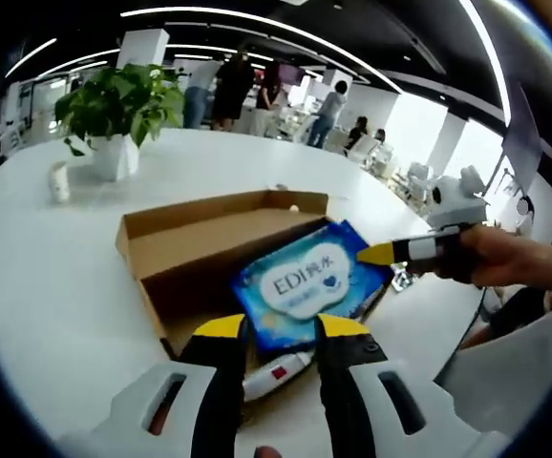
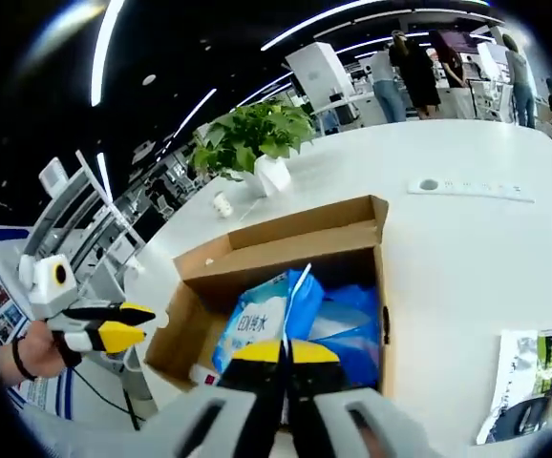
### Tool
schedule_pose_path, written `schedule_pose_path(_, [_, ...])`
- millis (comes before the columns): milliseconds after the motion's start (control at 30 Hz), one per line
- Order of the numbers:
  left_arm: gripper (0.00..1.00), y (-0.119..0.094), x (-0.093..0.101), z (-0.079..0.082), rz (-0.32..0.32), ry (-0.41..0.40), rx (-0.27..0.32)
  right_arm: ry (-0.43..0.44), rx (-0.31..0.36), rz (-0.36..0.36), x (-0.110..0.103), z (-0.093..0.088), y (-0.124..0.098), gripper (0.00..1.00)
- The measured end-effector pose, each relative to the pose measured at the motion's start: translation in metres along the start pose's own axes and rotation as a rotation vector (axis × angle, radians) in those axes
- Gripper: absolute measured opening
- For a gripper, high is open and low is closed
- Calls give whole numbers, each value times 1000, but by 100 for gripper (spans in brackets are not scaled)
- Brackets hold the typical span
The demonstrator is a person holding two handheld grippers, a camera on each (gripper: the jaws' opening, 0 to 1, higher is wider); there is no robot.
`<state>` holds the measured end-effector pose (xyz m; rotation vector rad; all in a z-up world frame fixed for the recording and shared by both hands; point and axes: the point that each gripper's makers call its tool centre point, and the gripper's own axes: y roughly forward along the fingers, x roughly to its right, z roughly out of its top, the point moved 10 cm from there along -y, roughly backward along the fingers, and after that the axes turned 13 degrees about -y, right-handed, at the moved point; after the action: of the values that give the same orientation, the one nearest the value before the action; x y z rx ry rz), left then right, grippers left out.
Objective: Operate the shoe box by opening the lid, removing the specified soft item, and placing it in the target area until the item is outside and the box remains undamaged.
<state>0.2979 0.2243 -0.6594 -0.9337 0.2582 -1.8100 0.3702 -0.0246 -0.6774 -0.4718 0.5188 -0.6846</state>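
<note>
Blue tissue pack (image 2: 257, 324), half-hidden in box (image 2: 257, 250), pinched by right gripper (image 2: 286, 351); left gripper (image 1: 281, 326) apart.

1 open cardboard shoe box (image 1: 200, 250), 1 blue tissue pack (image 1: 309, 283), 1 red-and-white pen (image 1: 274, 374), 1 potted plant (image 1: 118, 113), 1 small cup (image 1: 59, 181), 1 leaflet (image 2: 529, 382), 2 grippers: left gripper (image 1: 281, 329), right gripper (image 2: 286, 353).

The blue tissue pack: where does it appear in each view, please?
Left gripper view: the blue tissue pack lies at centre, tilted across the open cardboard box, just above the jaws.
Right gripper view: it stands low at centre inside the box, its thin edge pinched between the jaws.
Shared landmark: the potted plant behind the box.
</note>
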Motion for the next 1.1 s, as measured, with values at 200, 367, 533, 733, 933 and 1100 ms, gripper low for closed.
schedule_pose_path(200, [29, 10, 1, -3, -10, 7, -24, 4, -5, -5, 3, -3, -8, 0])
schedule_pose_path(367, [29, 19, 1, -2, -13, 17, -44, 3, -5, -7, 11, -2, -6, 0])
schedule_pose_path(533, [29, 28, 0, 3, -13, 25, -57, 13, -5, -10, 17, -4, -6, 0])
schedule_pose_path(733, [29, 42, -3, 4, -14, 32, -94, 10, -11, -15, 24, -6, -7, 0])
schedule_pose_path(933, [32, 61, 0, 4, -22, 25, -126, 23, -8, -12, 29, -8, -7, 0])
schedule_pose_path(1100, [33, 71, 0, -1, -25, 34, -159, 36, -4, -8, 31, -9, -6, 0])
